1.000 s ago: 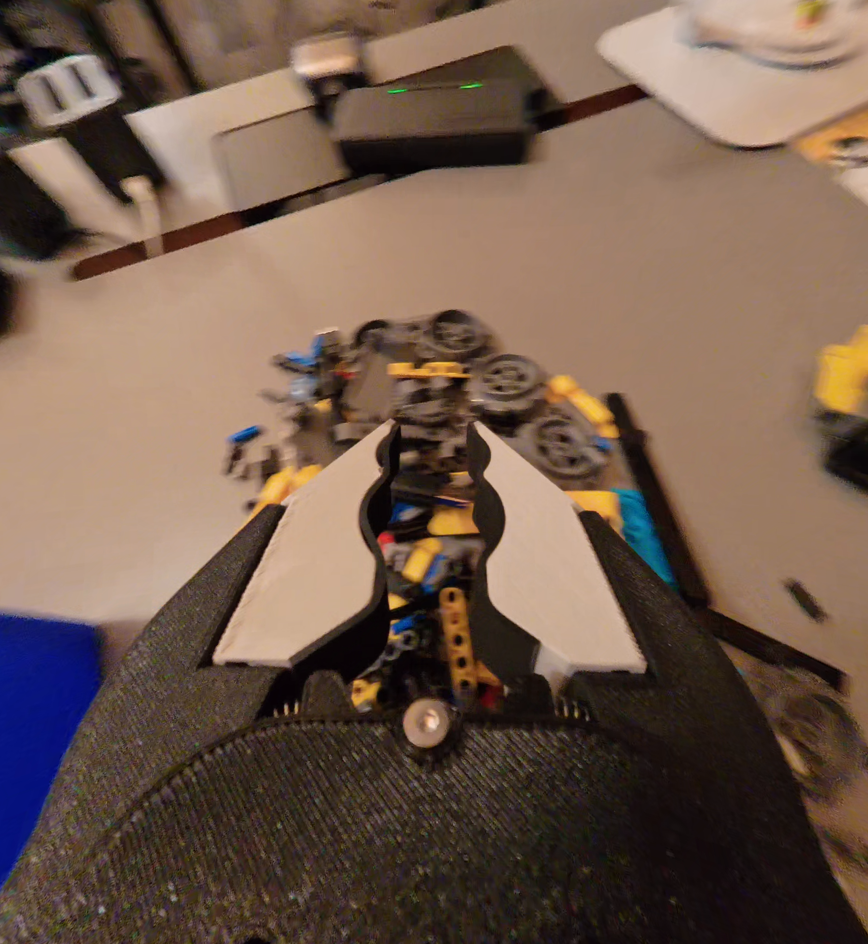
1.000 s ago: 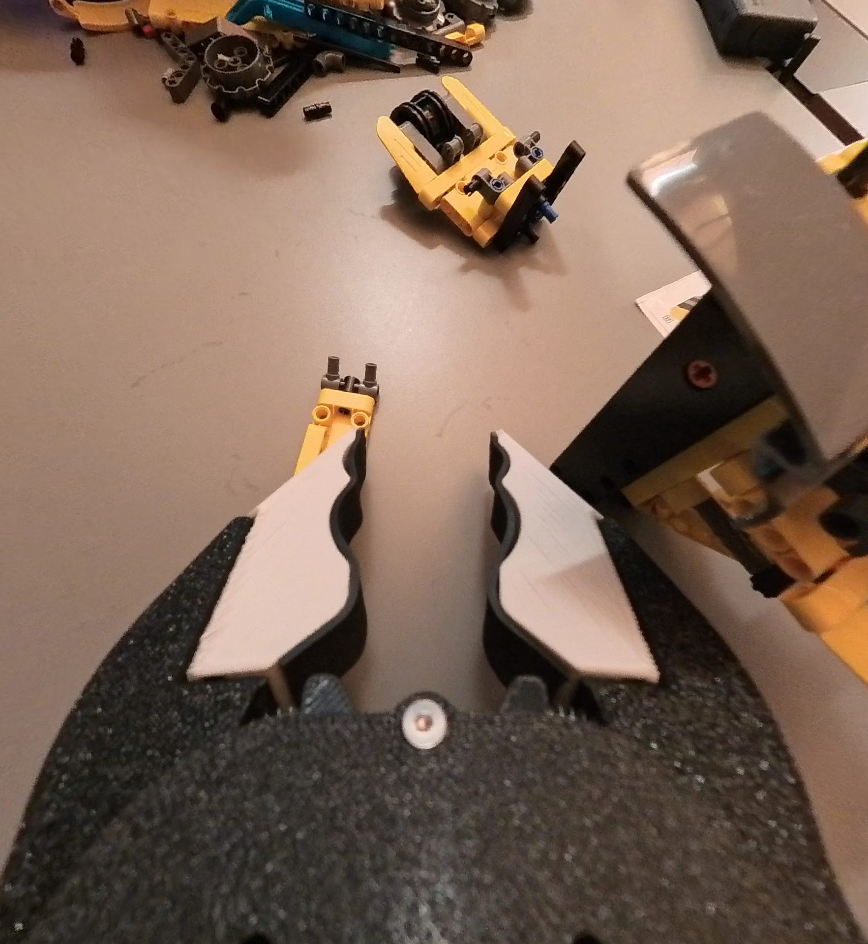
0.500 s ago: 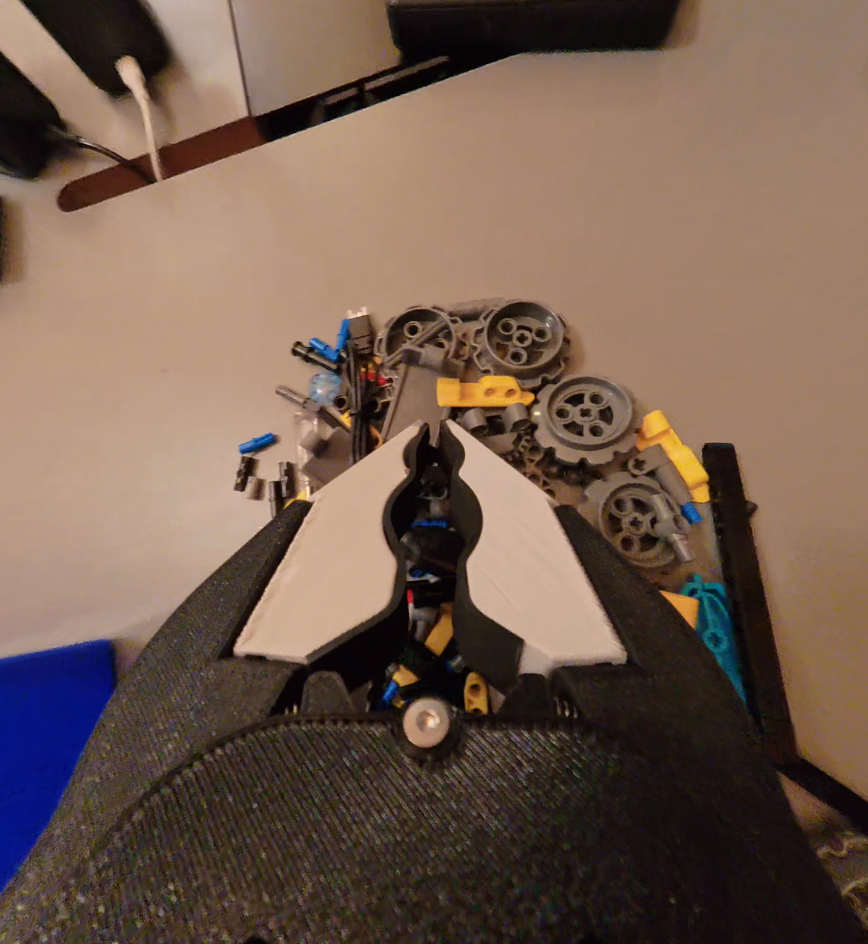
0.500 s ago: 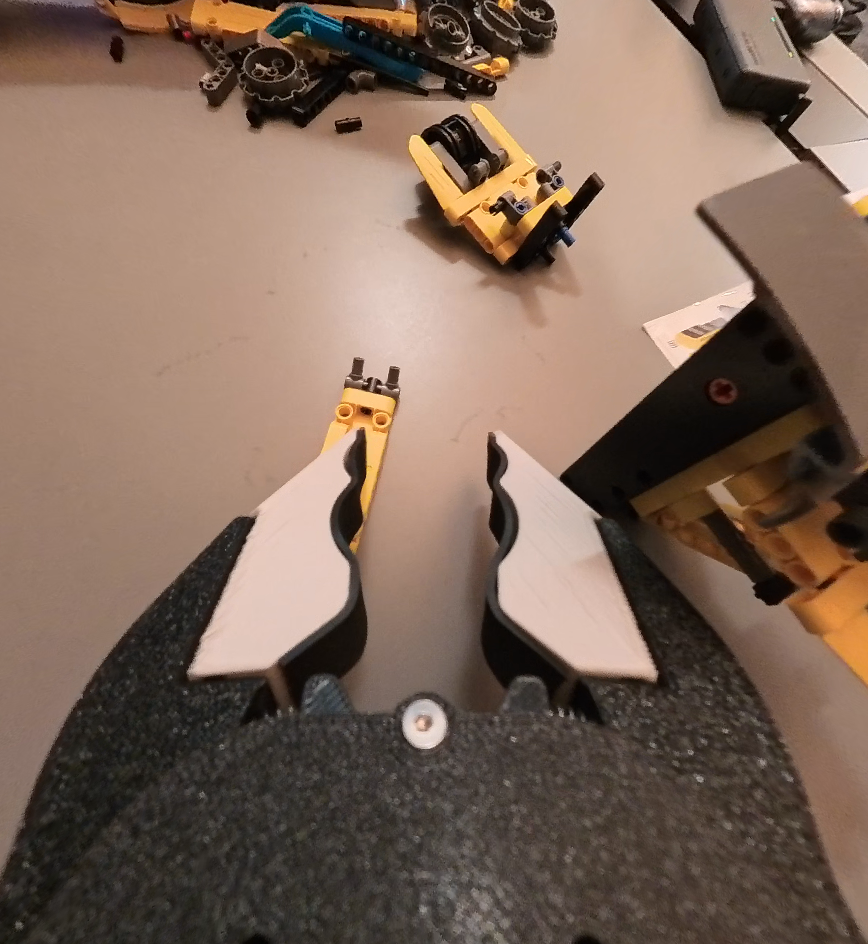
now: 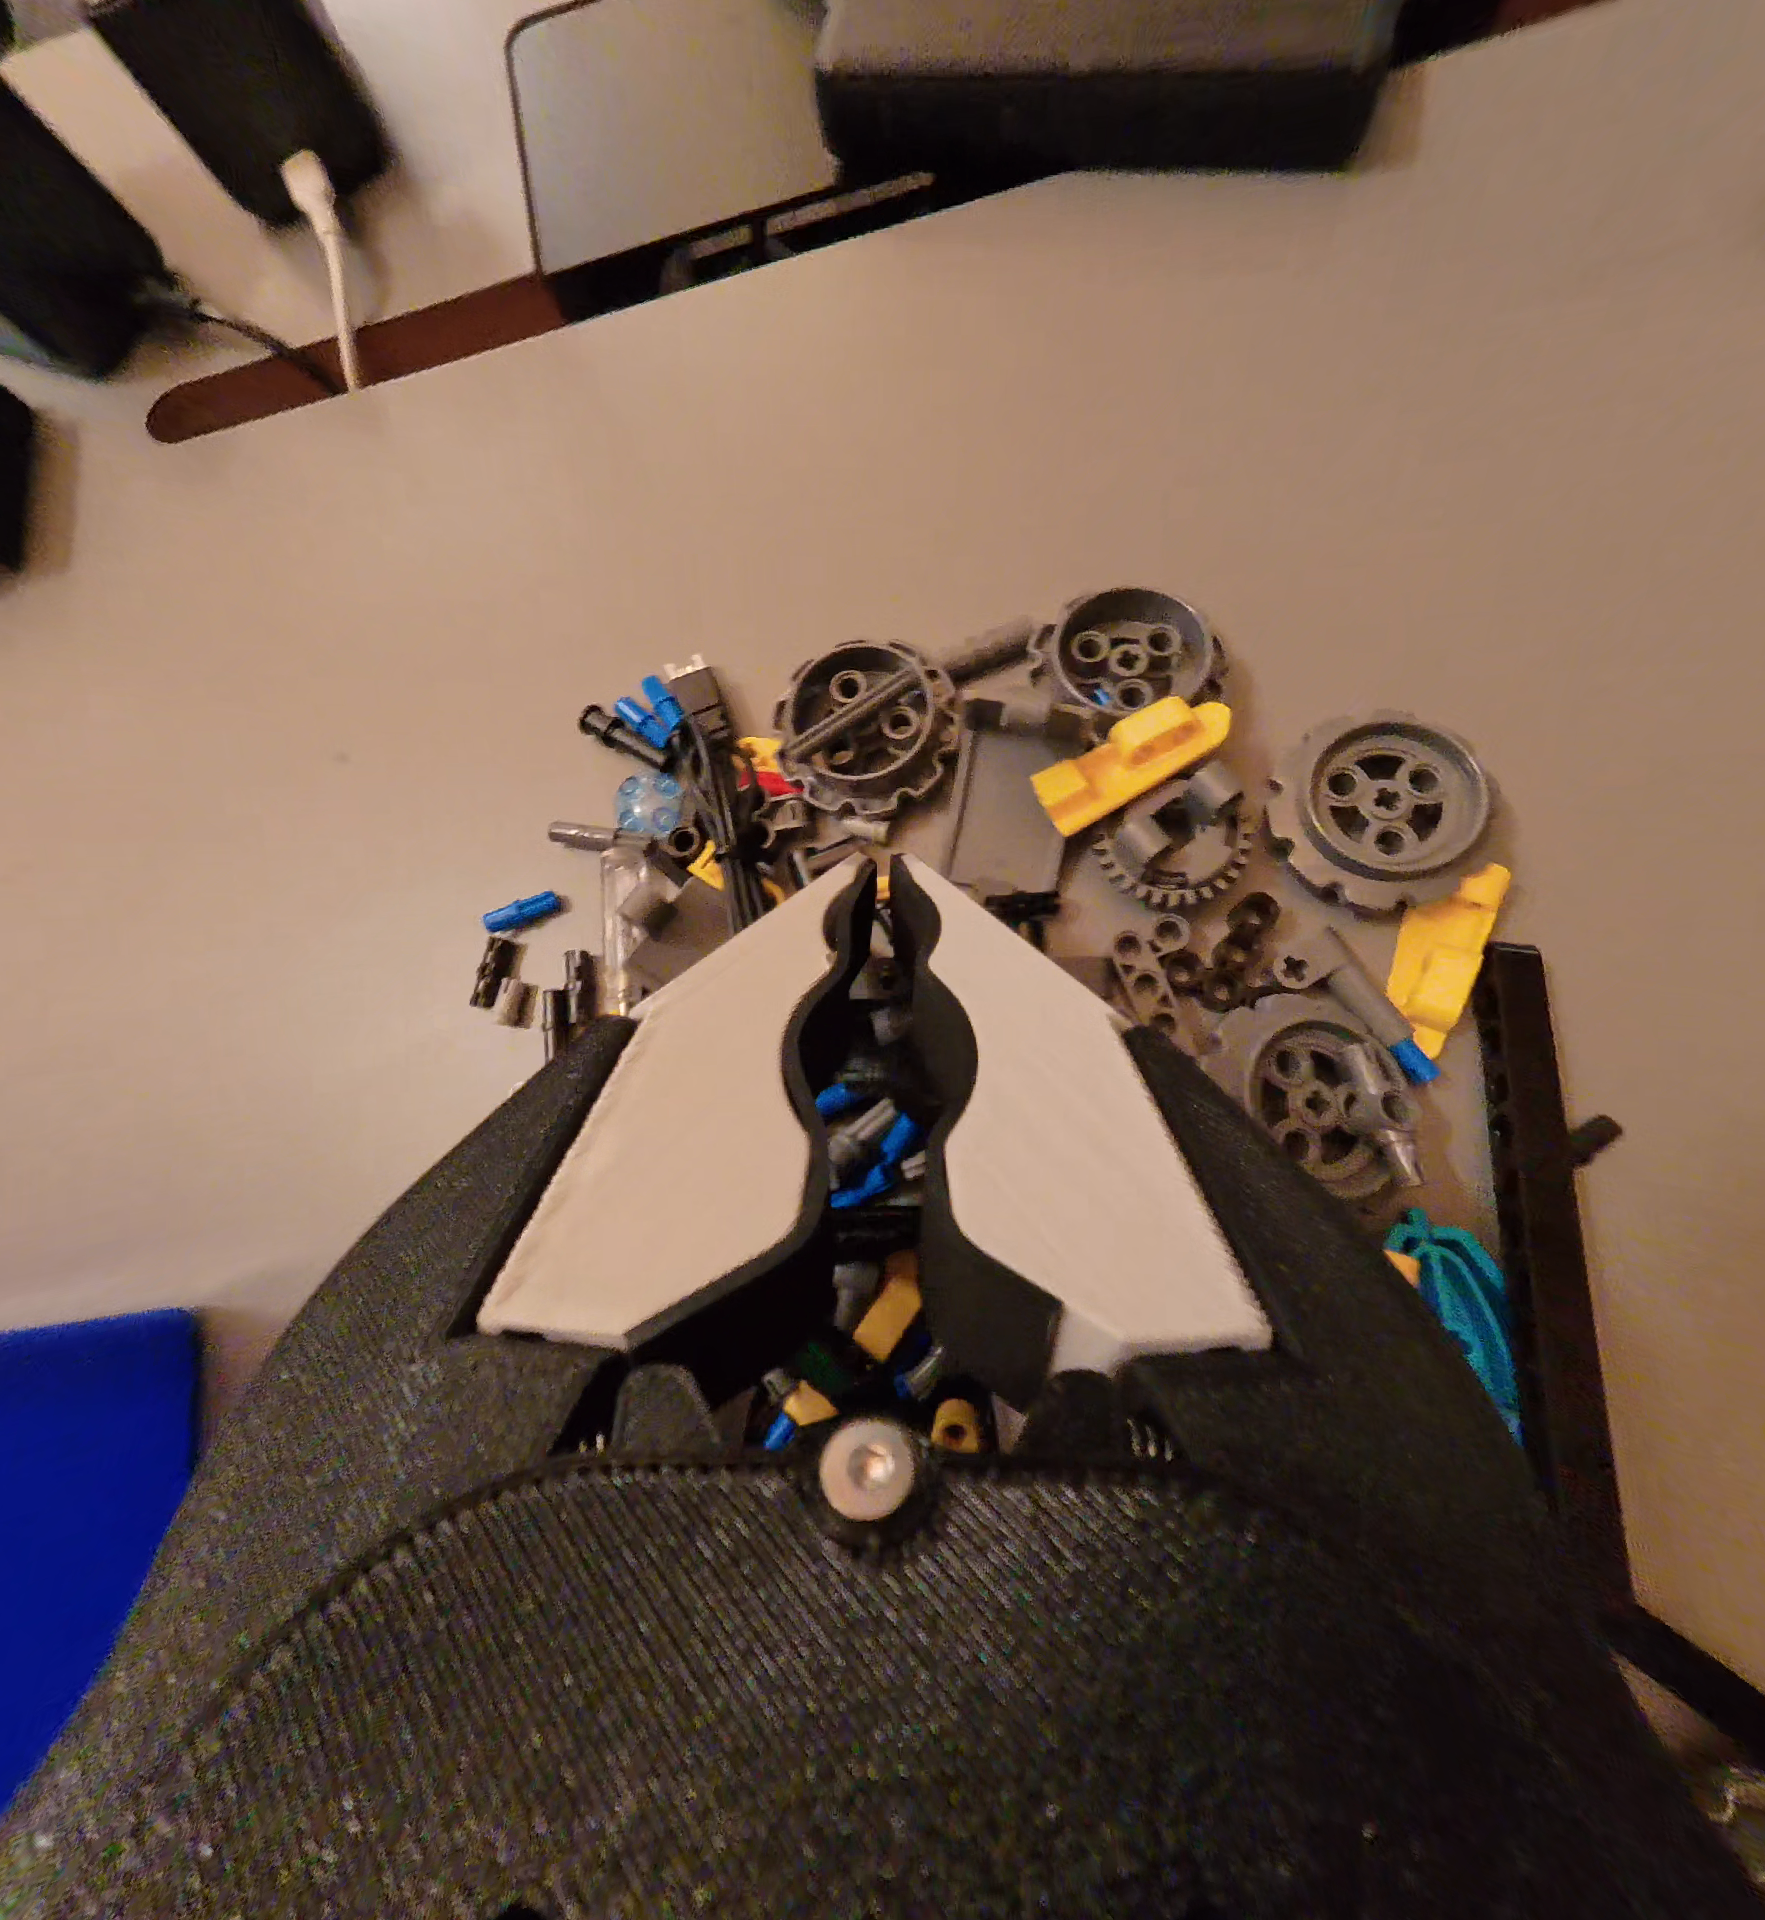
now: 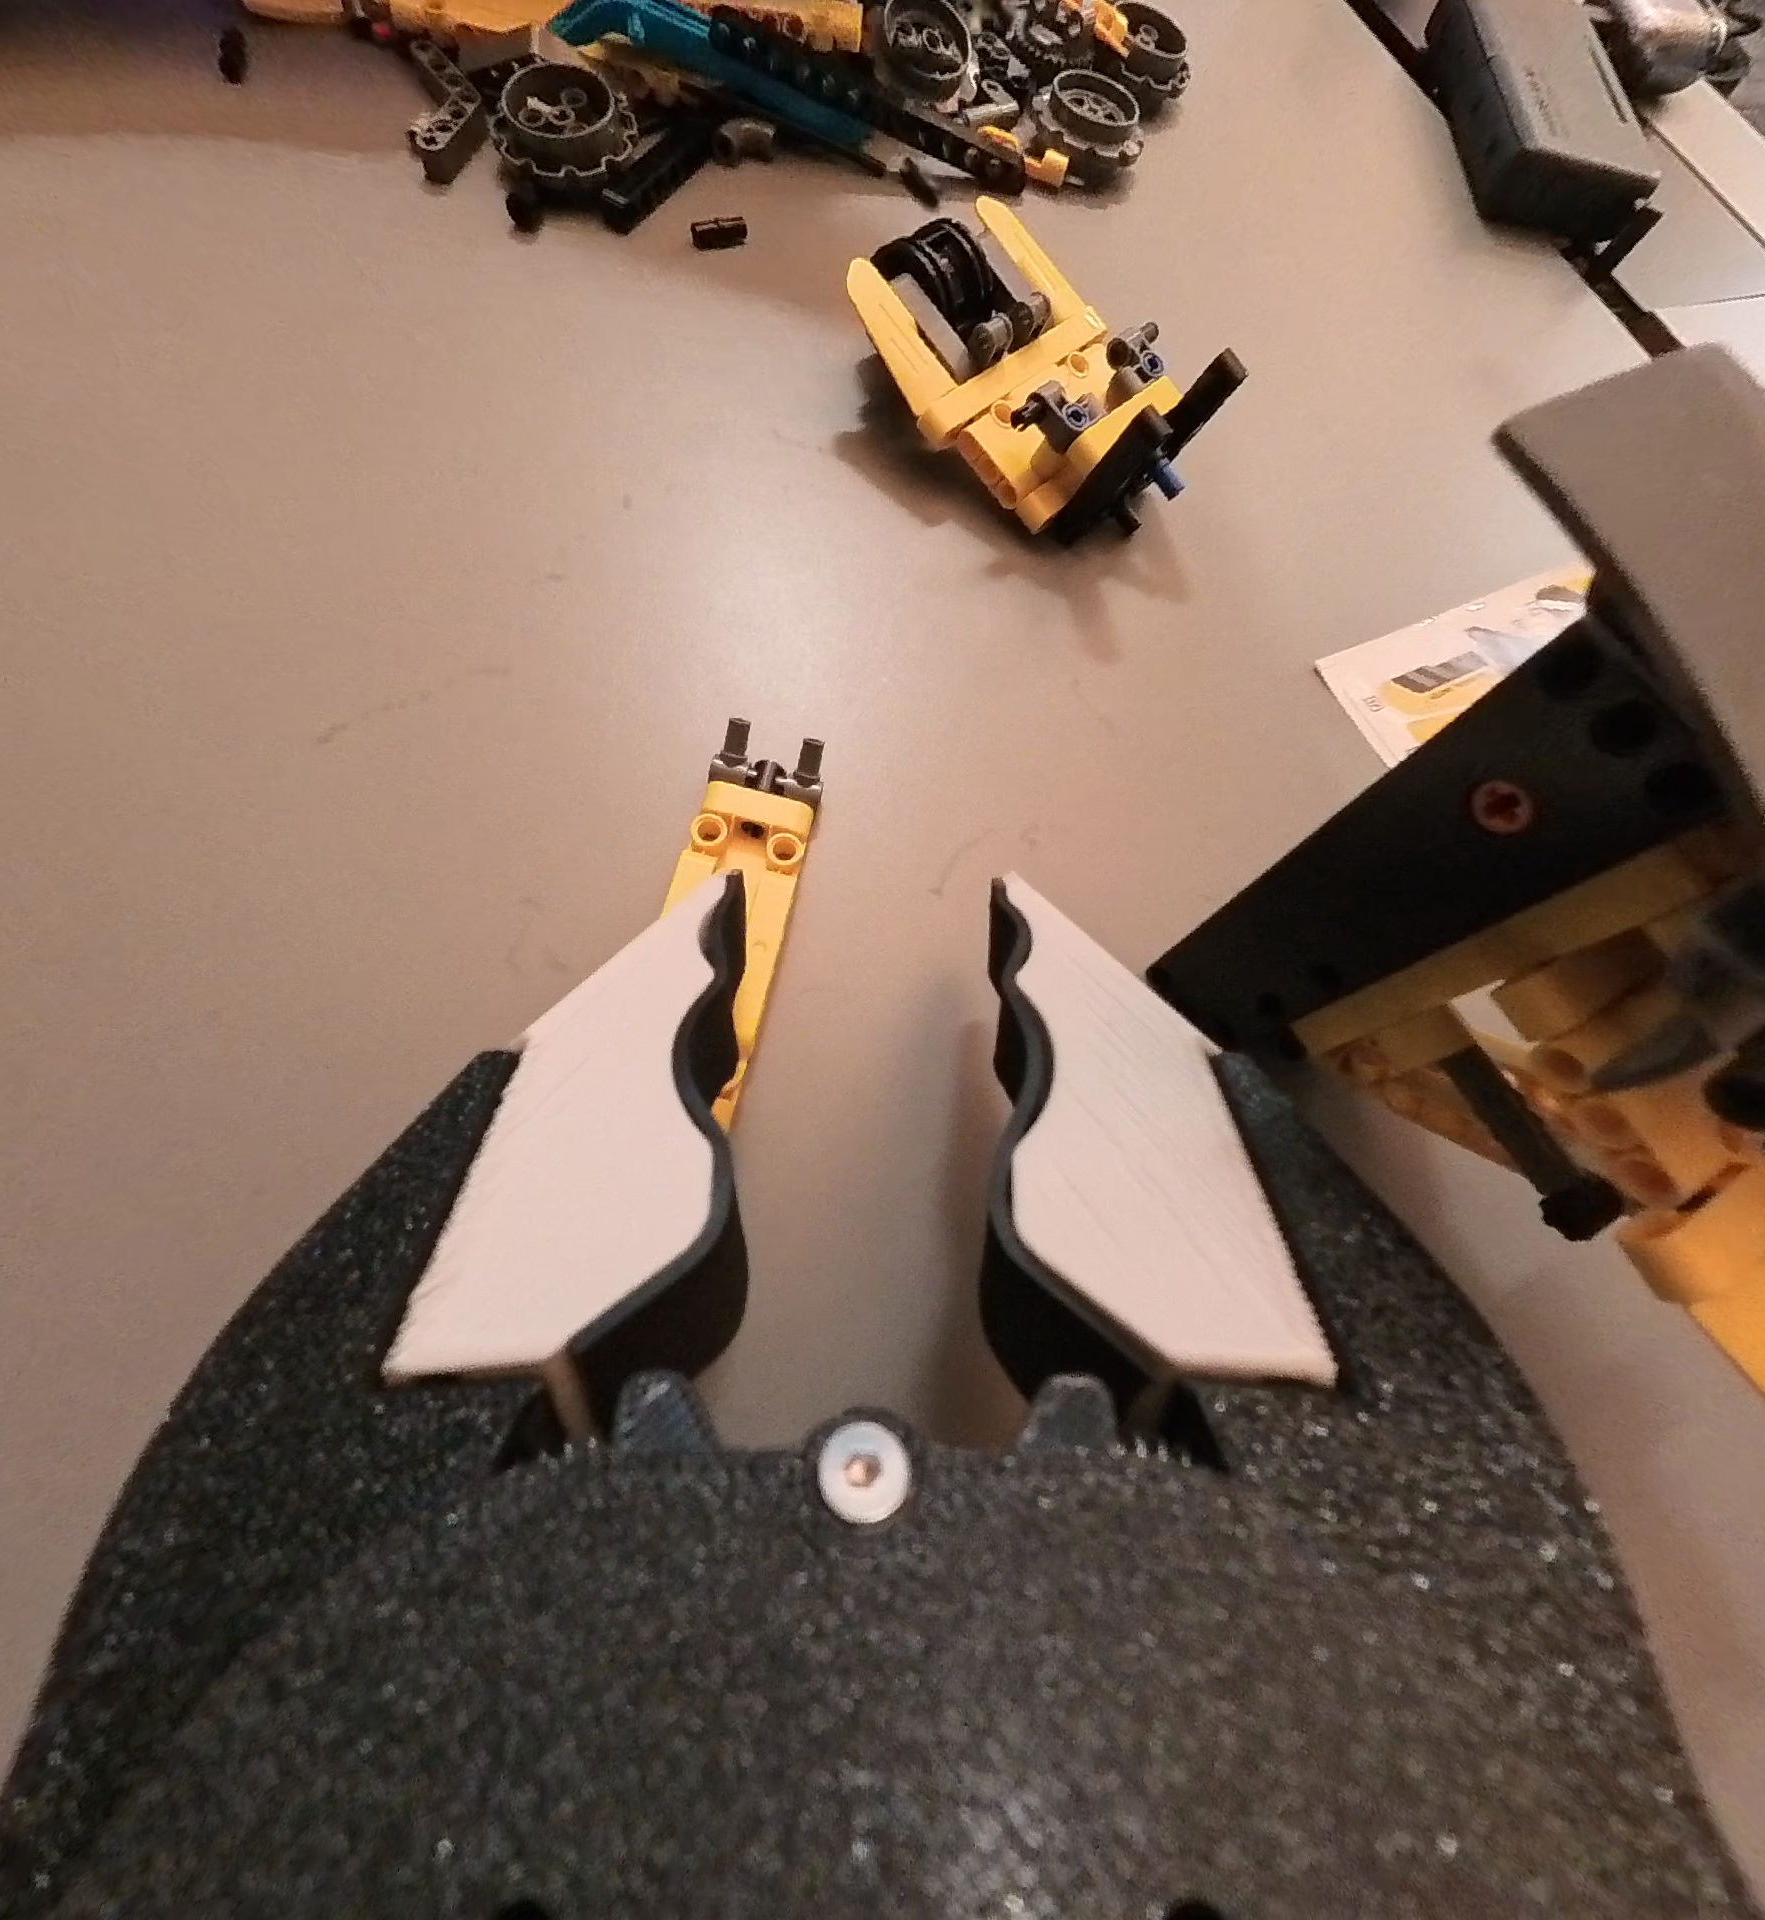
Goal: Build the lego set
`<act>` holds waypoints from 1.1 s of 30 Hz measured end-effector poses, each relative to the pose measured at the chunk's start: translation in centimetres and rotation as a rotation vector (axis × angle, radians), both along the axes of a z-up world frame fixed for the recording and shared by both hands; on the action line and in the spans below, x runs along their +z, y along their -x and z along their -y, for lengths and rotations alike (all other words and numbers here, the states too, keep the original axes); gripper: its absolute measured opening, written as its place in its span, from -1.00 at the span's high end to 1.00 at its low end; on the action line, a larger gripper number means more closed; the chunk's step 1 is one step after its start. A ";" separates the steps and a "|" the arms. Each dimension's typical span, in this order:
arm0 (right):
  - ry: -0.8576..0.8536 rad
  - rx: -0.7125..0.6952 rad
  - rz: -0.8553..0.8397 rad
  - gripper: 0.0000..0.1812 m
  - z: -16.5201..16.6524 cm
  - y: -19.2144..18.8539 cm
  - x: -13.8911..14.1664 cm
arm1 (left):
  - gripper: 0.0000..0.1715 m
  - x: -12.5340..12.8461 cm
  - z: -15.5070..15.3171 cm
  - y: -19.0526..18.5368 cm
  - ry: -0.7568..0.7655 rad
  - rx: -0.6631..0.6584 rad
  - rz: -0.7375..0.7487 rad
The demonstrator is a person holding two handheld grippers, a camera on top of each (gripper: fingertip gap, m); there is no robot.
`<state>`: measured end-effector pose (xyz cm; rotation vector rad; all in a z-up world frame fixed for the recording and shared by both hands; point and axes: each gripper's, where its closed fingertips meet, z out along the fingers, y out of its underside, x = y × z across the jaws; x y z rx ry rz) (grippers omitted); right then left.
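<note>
My left gripper point(image 5: 883, 878) hangs over a pile of small building-toy parts point(image 5: 1065, 862) on the grey table. Its tips almost touch above the pile's near-left side, and I cannot tell whether a small part is pinched between them. Grey toothed wheels point(image 5: 1382, 800), yellow pieces point(image 5: 1127, 764) and blue pins point(image 5: 522, 911) lie around it. My right gripper point(image 6: 865, 888) is open and empty, low over the table. A long yellow piece with two grey pins point(image 6: 758, 831) lies under its left finger point(image 6: 597, 1122). A large yellow and black model with a grey curved panel point(image 6: 1480, 914) stands just right of it.
A small yellow assembly with a black wheel point(image 6: 1013, 384) lies ahead of the right gripper, with the parts pile point(image 6: 753, 94) beyond and a printed sheet point(image 6: 1418, 686) to the right. A long black beam point(image 5: 1527, 1143) borders the pile; a blue object point(image 5: 36, 1507) lies near left. The grippers' ends are close to 40 cm from one another. My left gripper's tips are some 15 cm from the blue object point(image 5: 36, 1507).
My left gripper has closed from clearly open to nearly touching tips and has moved in over the pile. My right gripper has stayed open and drawn back slightly from the yellow piece.
</note>
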<state>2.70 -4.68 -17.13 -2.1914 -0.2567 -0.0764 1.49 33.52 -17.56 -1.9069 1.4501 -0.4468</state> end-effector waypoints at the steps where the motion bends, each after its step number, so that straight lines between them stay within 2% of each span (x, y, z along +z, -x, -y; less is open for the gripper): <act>1: 0.001 -0.001 -0.001 0.48 0.0 0.0 0.0 | 0.99 0.0 -0.3 0.2 0.011 0.011 0.003; 5: 0.006 -0.003 0.000 0.48 0.0 0.0 -0.1 | 0.98 0.1 0.2 0.3 0.013 -0.011 0.006; 9: 0.008 -0.006 -0.001 0.48 0.0 -0.1 -0.1 | 0.94 1.0 3.6 -0.7 0.100 -0.128 0.060; 14: 0.010 -0.008 -0.004 0.48 0.0 -0.1 -0.1 | 0.94 -0.9 5.8 -0.7 0.149 -0.169 -0.024; 18: 0.014 -0.009 -0.002 0.48 -0.1 -0.2 -0.2 | 0.92 -0.8 6.5 -0.4 0.191 -0.186 -0.021; 22: 0.012 -0.010 -0.005 0.48 0.0 -0.2 -0.2 | 0.89 0.2 5.2 1.0 0.165 -0.171 -0.004; 25: 0.016 -0.014 -0.010 0.48 -0.1 -0.3 -0.2 | 0.86 0.7 6.2 2.1 0.225 -0.249 0.009; 30: 0.026 -0.025 -0.030 0.48 -0.1 -0.5 -0.3 | 0.86 -0.9 7.4 2.9 0.259 -0.318 -0.068; 33: 0.025 -0.032 -0.034 0.48 -0.2 -0.7 -0.3 | 0.85 -0.9 7.9 2.5 0.245 -0.326 -0.069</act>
